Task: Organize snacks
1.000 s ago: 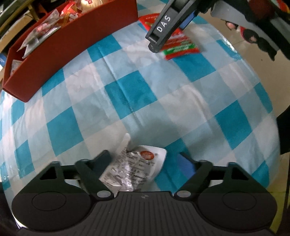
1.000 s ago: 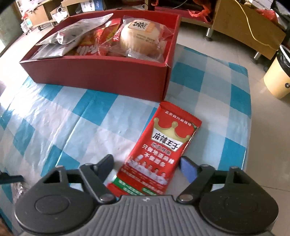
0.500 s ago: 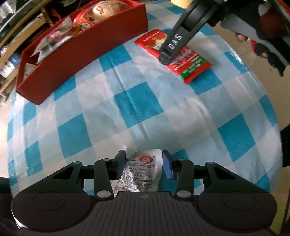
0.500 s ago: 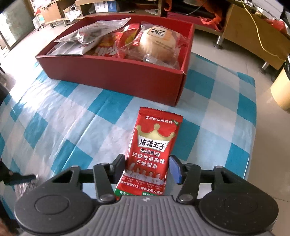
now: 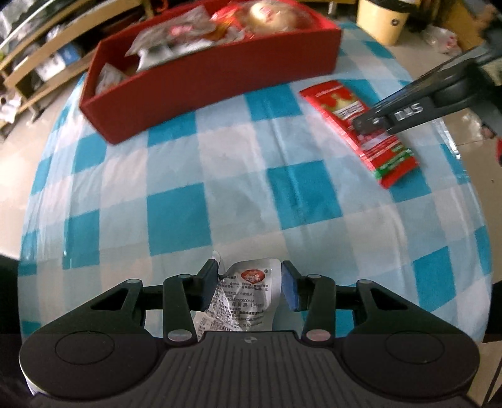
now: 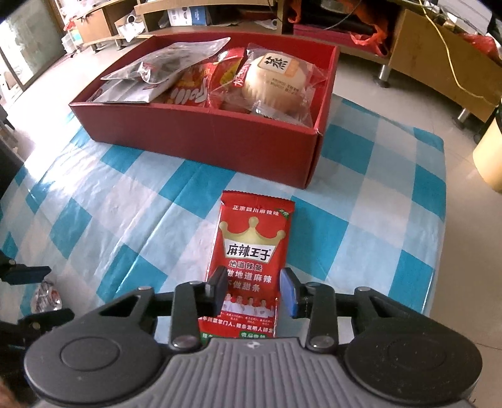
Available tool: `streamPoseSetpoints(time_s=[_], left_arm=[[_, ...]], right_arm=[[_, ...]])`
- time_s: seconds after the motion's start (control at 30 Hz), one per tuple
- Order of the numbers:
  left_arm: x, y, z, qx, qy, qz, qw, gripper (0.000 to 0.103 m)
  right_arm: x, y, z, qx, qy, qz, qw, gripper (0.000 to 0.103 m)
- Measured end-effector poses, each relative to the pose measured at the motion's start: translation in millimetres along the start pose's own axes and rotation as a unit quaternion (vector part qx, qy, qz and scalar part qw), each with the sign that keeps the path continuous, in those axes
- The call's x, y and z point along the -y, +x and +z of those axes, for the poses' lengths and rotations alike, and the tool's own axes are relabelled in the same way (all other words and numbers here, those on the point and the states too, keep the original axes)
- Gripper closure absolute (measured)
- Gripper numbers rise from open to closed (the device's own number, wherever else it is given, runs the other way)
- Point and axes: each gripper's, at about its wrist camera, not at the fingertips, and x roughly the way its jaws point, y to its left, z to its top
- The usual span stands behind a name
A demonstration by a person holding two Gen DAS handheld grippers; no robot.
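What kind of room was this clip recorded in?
Probably a living room at home: a table under a blue-and-white checked cloth, low wooden cabinets on a tiled floor, and a yellow waste bin.

Blurred in the left wrist view: contents of the red box (image 5: 219,72), none readable there. Behind that box, shelves smeared and indistinct. Right of the box, red snack packet (image 5: 357,131) partly covered by the right gripper (image 5: 373,122), print unreadable. Near the box in the right wrist view, lower end of the same packet (image 6: 251,266) hidden behind the gripper body. Far left of the box, silver pouch (image 6: 45,296) cut off, mostly concealed by the left gripper (image 6: 28,276). Right of the box, yellow bin (image 6: 489,150) cropped by the frame edge.
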Motion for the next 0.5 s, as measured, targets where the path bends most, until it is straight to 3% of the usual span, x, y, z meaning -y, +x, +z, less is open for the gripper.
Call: streamPoseSetpoints(time_s=[0.07, 0.13, 0.17, 0.2, 0.37, 0.43, 0.47, 0.5], left_arm=[[-3, 4, -2, -0.013, -0.012, -0.002, 0.9998, 0.024], [-7, 7, -3, -0.015, -0.021, 0.004, 0.9997, 0.015], [-7, 8, -4, -0.016, -0.023, 0.008, 0.9996, 0.013], [-8, 9, -6, -0.019, -0.025, 0.014, 0.9994, 0.013], [2, 10, -14, -0.011, -0.015, 0.037, 0.9992, 0.013], [5, 8, -17, -0.005, -0.014, 0.038, 0.9992, 0.019], [6, 7, -17, -0.004, -0.015, 0.035, 0.9993, 0.021], [6, 7, -18, -0.003, -0.016, 0.03, 0.9994, 0.025]], right_arm=[[0, 2, 0, -0.005, 0.002, -0.001, 1.0, 0.055], [1, 4, 1, -0.009, 0.003, -0.003, 1.0, 0.041], [1, 6, 1, -0.017, 0.003, 0.003, 1.0, 0.027], [2, 10, 0, -0.028, 0.004, 0.011, 1.0, 0.023], [-12, 17, -8, -0.029, -0.033, -0.01, 0.999, 0.02], [-10, 16, -8, -0.03, -0.024, -0.006, 0.999, 0.019], [-9, 16, -8, -0.029, -0.022, -0.003, 0.999, 0.014], [-8, 18, -9, -0.028, -0.02, 0.004, 0.999, 0.002]])
